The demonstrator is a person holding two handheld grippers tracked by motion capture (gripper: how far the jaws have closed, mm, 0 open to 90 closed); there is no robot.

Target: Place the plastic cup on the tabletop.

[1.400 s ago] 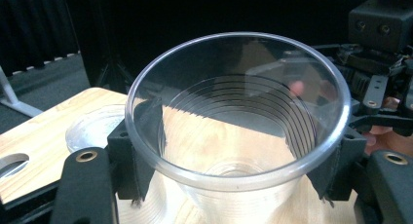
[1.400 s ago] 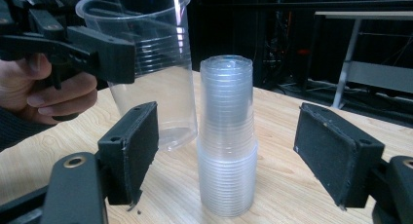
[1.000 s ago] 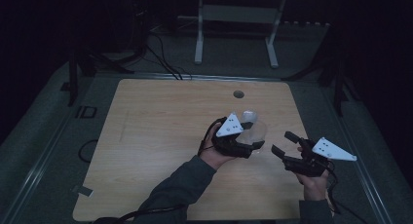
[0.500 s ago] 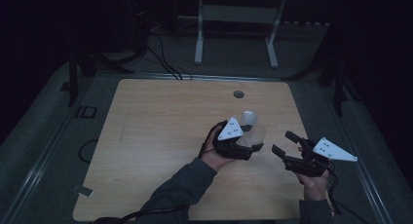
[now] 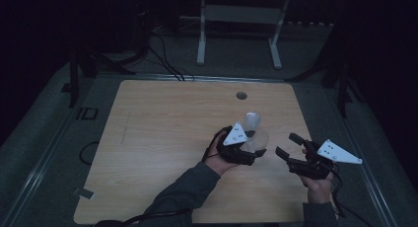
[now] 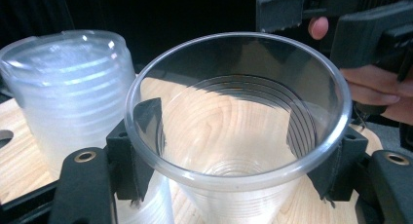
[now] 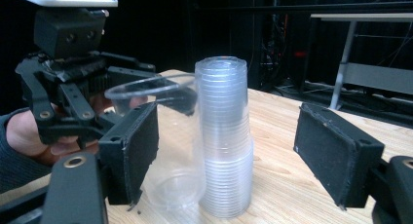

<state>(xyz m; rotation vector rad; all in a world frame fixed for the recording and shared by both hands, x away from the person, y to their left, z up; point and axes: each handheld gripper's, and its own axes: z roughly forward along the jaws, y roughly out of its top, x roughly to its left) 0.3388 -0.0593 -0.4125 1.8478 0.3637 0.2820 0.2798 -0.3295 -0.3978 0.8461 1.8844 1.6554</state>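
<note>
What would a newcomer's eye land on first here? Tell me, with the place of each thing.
First, the single clear plastic cup, upright with its mouth open, clamped in the left gripper near the table's middle right. Right beside it stands the upside-down stack of clear cups on the wooden table. The right gripper waits open at the table's right edge, jaws pointed toward the cups.

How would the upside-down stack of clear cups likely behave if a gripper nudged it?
The stack of cups stands tall and narrow on the table, so it would probably tip. Thin clear plastic suggests it is light and would likely slide easily.
</note>
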